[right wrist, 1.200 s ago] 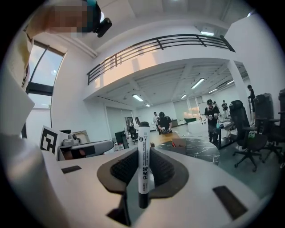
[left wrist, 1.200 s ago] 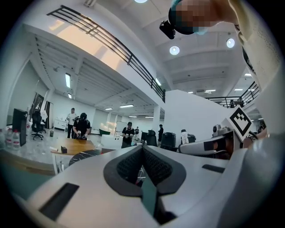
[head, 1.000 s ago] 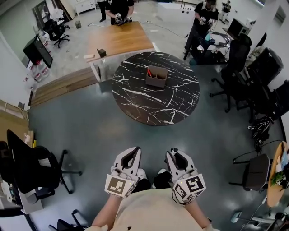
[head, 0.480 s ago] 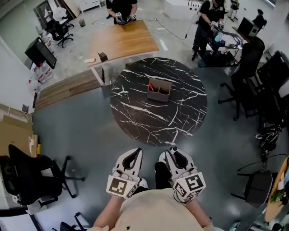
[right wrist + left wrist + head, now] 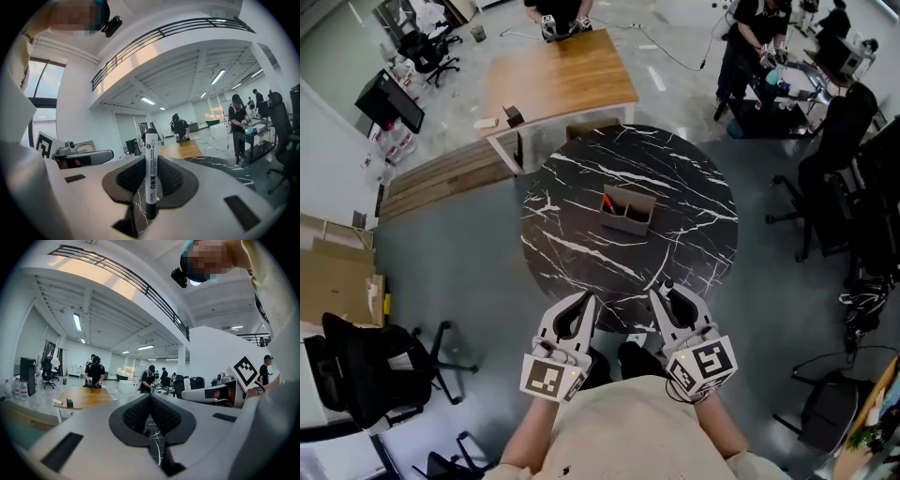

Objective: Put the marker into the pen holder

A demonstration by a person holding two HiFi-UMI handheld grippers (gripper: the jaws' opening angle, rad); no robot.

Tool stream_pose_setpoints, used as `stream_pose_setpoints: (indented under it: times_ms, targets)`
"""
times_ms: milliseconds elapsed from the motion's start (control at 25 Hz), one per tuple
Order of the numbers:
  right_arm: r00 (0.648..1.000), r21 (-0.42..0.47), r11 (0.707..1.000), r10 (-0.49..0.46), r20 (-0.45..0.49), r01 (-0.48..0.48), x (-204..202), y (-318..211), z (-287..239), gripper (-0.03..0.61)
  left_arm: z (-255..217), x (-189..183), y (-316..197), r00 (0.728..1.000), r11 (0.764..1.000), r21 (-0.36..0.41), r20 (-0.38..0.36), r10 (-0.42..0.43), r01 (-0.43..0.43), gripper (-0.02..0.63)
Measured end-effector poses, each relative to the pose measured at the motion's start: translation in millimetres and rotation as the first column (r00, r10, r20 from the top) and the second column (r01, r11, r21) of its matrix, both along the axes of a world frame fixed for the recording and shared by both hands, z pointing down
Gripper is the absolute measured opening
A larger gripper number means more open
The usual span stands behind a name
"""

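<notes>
The marker [image 5: 151, 174] stands upright between the jaws of the right gripper [image 5: 151, 161]. It is a white whiteboard marker with a black cap on top, and the ribbed pads close on its barrel from both sides, so it is held firmly and nowhere near its goal yet. In the head view the right gripper [image 5: 667, 298] sits low and close to the person's body, just short of the near edge of the round black marble table [image 5: 581, 258].

The left gripper [image 5: 150, 399] has its jaws pressed together with nothing between them. It hangs level with the other one, just to its left [image 5: 579, 307].

The pen holder [image 5: 628, 213] is a small brown box with open compartments. It stands near the middle of the table, well apart from both grippers, and a red pen [image 5: 607, 202] already pokes out of its left side. Beyond it are a wooden table [image 5: 558, 80] and a few people working at the far side of the room.

I'd say this is the carrying stage: marker in hand, approach not finished. The next move calls for reaching out over the marble top, bringing the marker above a free compartment, keeping it upright, lowering it inside, and only then easing the jaws apart.
</notes>
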State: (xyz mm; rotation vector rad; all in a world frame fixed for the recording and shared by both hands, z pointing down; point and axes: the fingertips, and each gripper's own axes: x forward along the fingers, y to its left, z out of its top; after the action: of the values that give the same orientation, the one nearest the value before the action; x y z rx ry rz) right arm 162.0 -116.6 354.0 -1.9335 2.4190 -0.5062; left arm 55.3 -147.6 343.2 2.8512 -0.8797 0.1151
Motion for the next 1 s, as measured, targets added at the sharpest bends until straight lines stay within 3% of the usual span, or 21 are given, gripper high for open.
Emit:
stream_pose_setpoints:
  times_ms: [240, 480, 720, 840, 1000]
  targets:
    - [1.0, -0.032, 0.999, 0.013, 0.003, -0.013, 21, -47, 13, 0.083, 11, 16, -44, 1.0, 1.0, -0.029, 0.014, 0.004, -0.004, 0.008]
    - [0.995, -0.048, 0.995, 0.088, -0.042, -0.09, 39, -99, 20, 0.083, 33, 38, -100, 0.996, 0.994, -0.066, -0.009, 0.092, -0.093, 0.008]
    - [0.976, -0.037, 0.976, 0.21, -0.062, -0.213, 50, -154, 29, 0.083, 49, 57, -156, 0.972, 0.968, -0.097, -0.016, 0.233, -0.233, 0.008]
    - [0.966, -0.046, 0.968, 0.244, -0.08, -0.248, 54, -181, 36, 0.083, 50, 66, -183, 0.966, 0.958, -0.136, -0.093, 0.243, -0.254, 0.008]
    - [0.953, -0.048, 0.957, 0.28, -0.119, -0.287, 61, -212, 46, 0.083, 69, 72, -212, 0.951, 0.935, -0.176, -0.092, 0.294, -0.306, 0.008]
